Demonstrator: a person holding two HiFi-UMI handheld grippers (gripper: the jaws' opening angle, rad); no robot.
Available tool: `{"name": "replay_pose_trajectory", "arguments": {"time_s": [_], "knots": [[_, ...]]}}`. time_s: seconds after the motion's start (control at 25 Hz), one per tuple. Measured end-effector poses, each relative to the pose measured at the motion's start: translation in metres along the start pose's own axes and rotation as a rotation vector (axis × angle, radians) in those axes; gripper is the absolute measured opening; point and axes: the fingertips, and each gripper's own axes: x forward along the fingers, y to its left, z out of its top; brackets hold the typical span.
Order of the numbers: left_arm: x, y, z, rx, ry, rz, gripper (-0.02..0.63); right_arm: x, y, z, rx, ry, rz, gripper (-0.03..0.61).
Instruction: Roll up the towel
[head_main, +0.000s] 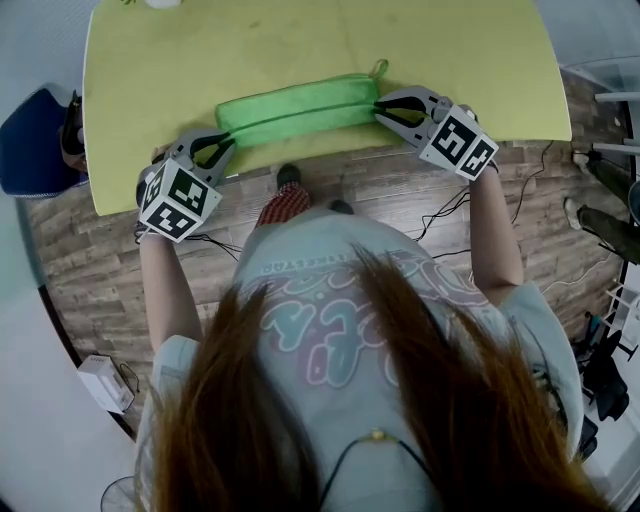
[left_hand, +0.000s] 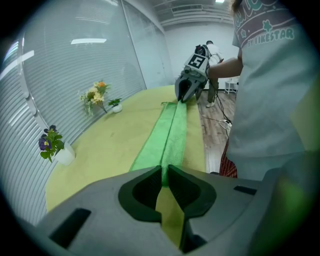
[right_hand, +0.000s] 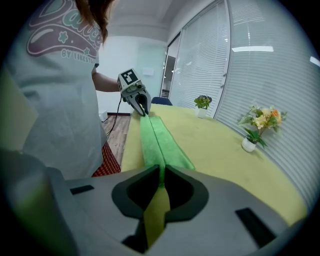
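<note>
The towel (head_main: 298, 107) lies as a long folded strip on the surface (head_main: 450, 60). The left gripper (head_main: 225, 142) and right gripper (head_main: 383, 106) each pinch one end, jaws narrow. Equal tension at both ends should make for a straight roll.

Person: long reddish-brown hair (head_main: 230, 420), loose. Pale grey short-sleeved T-shirt (head_main: 350, 300) printed with rounded pastel lettering outlined in dusky pink, small teal stars, and one line of plain capitals beneath. Thin dark cord with a small yellow bead (head_main: 377, 436) over the shirt. Red-and-white checked lower garment (head_main: 285, 205); dark shoes (head_main: 289, 175).

Left grey moulded-plastic two-jaw gripper (head_main: 228, 141): black lining inside the jaws, white cube with black square markers (head_main: 178, 200) at the rear.

Right grey moulded-plastic two-jaw gripper (head_main: 381, 108): same build, matching black-and-white marker cube (head_main: 458, 141).
</note>
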Motion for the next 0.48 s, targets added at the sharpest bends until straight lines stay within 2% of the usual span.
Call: {"name": "replay_pose_trajectory", "arguments": {"time_s": [0.24, 0.48], "knots": [[-0.0002, 0.0036, 0.0009, 0.048, 0.014, 0.036, 0.038, 0.0007, -0.0047, -0.0001, 0.007, -0.01, -0.049, 0.054], [-0.0014, 0.0096, 0.0009, 0.044, -0.002, 0.061, 0.069, 0.002, -0.0091, 0.0015, 0.002, -0.011, -0.095, 0.06]]}}
